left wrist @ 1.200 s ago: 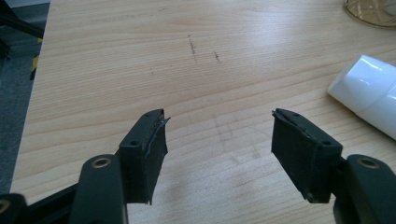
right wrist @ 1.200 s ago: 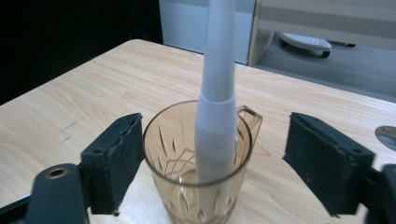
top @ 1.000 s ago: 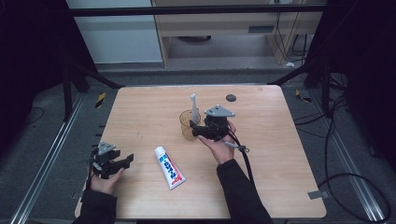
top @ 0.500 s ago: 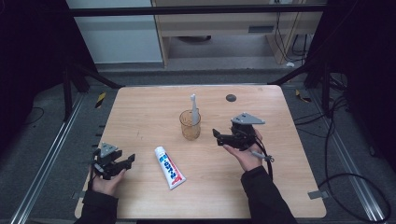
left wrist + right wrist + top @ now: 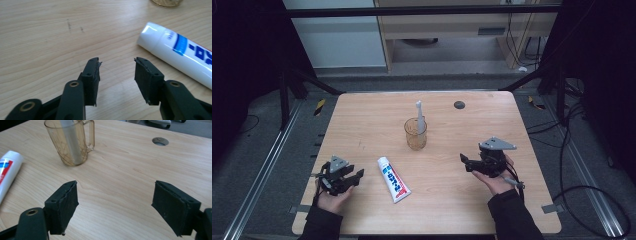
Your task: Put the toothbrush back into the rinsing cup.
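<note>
- The wooden table (image 5: 362, 120) holds a clear amber cup (image 5: 416, 134) with a handle, a little past the table's centre toward twelve o'clock.
- A white toothbrush (image 5: 419, 114) stands in the cup, leaning slightly, its head sticking up above the rim.
- A white toothpaste tube (image 5: 393, 179) with blue and red print lies flat at about seven o'clock from the cup, cap end pointing roughly toward the cup.
- The left gripper (image 5: 353, 178) sits low at about eight o'clock on the table, held in the person's left hand (image 5: 332, 199), just beside the tube and apart from it.
- In the left gripper view its jaws stand partly open with bare table between them, holding nothing; the tube's cap end lies at about two o'clock from the jaw tips.
- The right gripper (image 5: 464, 162) sits at about four o'clock, well apart from the cup, held in the right hand (image 5: 495, 181).
- In the right gripper view its jaws are spread wide and empty; the cup stands at about eleven o'clock ahead of them.
- A small round hole (image 5: 459, 104) in the tabletop lies at about one o'clock from the cup.
</note>
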### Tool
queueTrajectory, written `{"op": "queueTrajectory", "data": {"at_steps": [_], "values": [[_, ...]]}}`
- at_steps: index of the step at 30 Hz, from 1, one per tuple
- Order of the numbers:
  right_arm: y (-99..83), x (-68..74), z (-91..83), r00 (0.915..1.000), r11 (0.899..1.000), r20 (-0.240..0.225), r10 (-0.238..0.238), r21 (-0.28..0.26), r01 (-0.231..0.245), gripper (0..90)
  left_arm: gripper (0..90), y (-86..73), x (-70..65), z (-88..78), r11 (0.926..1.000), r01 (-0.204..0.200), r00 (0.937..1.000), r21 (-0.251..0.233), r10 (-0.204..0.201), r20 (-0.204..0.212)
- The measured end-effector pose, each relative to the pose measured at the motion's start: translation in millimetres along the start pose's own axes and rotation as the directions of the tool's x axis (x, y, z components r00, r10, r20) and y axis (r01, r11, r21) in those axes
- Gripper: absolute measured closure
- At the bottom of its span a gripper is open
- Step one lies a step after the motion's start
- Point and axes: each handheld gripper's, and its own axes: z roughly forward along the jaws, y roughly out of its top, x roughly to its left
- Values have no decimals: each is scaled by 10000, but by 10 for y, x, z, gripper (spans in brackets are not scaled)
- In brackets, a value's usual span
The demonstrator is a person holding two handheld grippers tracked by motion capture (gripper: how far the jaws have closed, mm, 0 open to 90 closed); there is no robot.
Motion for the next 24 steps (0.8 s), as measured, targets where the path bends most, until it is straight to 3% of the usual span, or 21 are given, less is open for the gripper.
{"op": "queueTrajectory", "data": {"at_steps": [4,9,17,24], "values": [[-129,-67,-54,9994,9999,333,-34,161,29,219,626,11,-133,-19,9995,-277,9988,123,272,401],[-239,-121,-93,9992,9991,396,86,414,-103,219,704,2,-318,7,9972,-649,9938,378,611,933],[-401,-183,-147,9983,9974,572,125,701,-165,220,818,-23,-577,73,9856,-1354,9755,1014,1147,1875],[-507,-206,-211,9975,9965,688,146,807,-202,215,877,-39,-708,127,9752,-1814,9630,1272,1499,2241]]}}
